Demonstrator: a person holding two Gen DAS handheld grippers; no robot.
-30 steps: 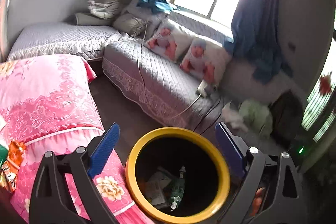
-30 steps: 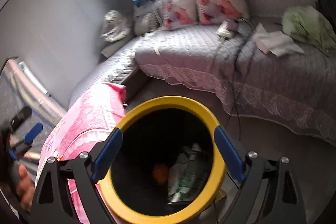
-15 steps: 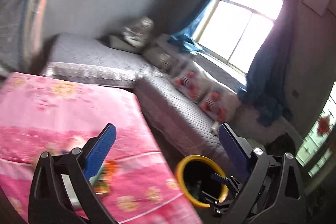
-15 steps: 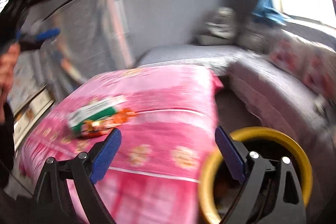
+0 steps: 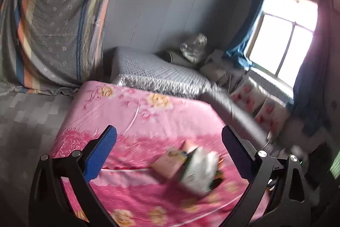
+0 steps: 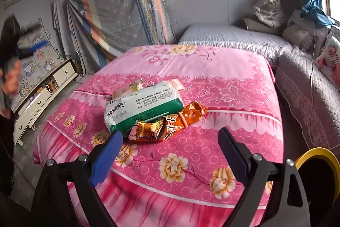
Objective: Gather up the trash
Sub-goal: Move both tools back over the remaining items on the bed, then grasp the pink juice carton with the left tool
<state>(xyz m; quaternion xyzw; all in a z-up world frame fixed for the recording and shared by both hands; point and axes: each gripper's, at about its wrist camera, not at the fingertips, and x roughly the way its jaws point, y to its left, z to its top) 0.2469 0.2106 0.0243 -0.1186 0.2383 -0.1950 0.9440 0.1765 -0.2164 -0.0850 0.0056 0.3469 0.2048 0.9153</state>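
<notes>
A white and green packet (image 6: pixel 142 106) lies on the pink flowered table cover (image 6: pixel 223 69), with an orange snack wrapper (image 6: pixel 170 123) against its front and a pale carton (image 6: pixel 129 87) behind it. In the left wrist view the packet (image 5: pixel 199 171) and the carton (image 5: pixel 170 161) show blurred. The yellow-rimmed bin (image 6: pixel 318 165) stands at the table's right corner. My right gripper (image 6: pixel 170 154) is open and empty, just short of the wrapper. My left gripper (image 5: pixel 170 152) is open and empty above the table.
A grey quilted sofa (image 6: pixel 233 37) runs along the back and right, with cushions (image 6: pixel 329 59) and a cable. A draped striped sheet (image 6: pixel 119 7) hangs at the back left. A low white cabinet (image 6: pixel 42 95) stands at the left. A window (image 5: pixel 282 42) is at the right.
Both grippers swung left, away from over the bin, and now face the table. The trash pile has come into view in front of them. Both stayed open.
</notes>
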